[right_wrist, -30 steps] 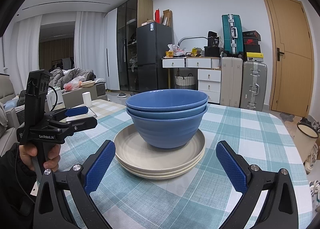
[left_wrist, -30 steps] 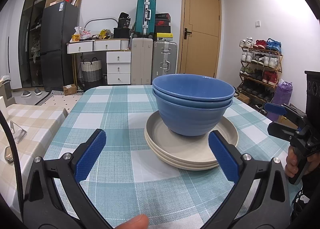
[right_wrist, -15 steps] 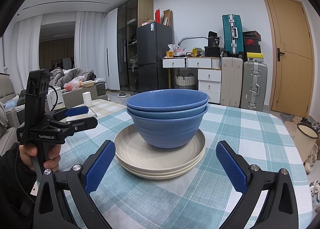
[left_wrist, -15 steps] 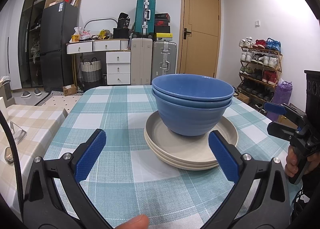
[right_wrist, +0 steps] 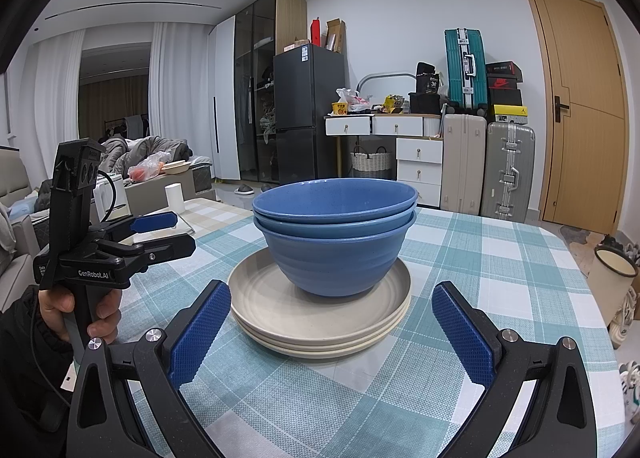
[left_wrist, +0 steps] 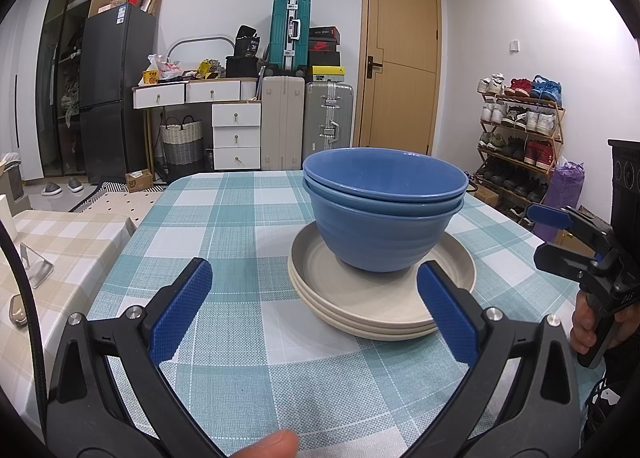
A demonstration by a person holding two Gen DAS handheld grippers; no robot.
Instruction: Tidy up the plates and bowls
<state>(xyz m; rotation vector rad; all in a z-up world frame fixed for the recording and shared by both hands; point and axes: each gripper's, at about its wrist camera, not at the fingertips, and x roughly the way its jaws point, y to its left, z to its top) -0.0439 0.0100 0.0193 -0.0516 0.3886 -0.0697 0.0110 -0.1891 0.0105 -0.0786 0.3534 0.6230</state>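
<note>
Nested blue bowls (left_wrist: pixel 384 217) stand on a stack of cream plates (left_wrist: pixel 380 298) on the teal checked tablecloth; they also show in the right wrist view, bowls (right_wrist: pixel 336 242) on plates (right_wrist: pixel 320 314). My left gripper (left_wrist: pixel 316 306) is open and empty, just short of the stack. It shows from the side in the right wrist view (right_wrist: pixel 160 234). My right gripper (right_wrist: pixel 332 330) is open and empty, its fingers wide before the plates. It shows at the right edge of the left wrist view (left_wrist: pixel 560 238).
The table (left_wrist: pixel 224 225) carries only the stack. A second table with a beige checked cloth (left_wrist: pixel 60 234) stands to the left. Suitcases (left_wrist: pixel 304 129), drawers, a fridge (left_wrist: pixel 116 97) and a shoe rack (left_wrist: pixel 520 137) line the walls beyond.
</note>
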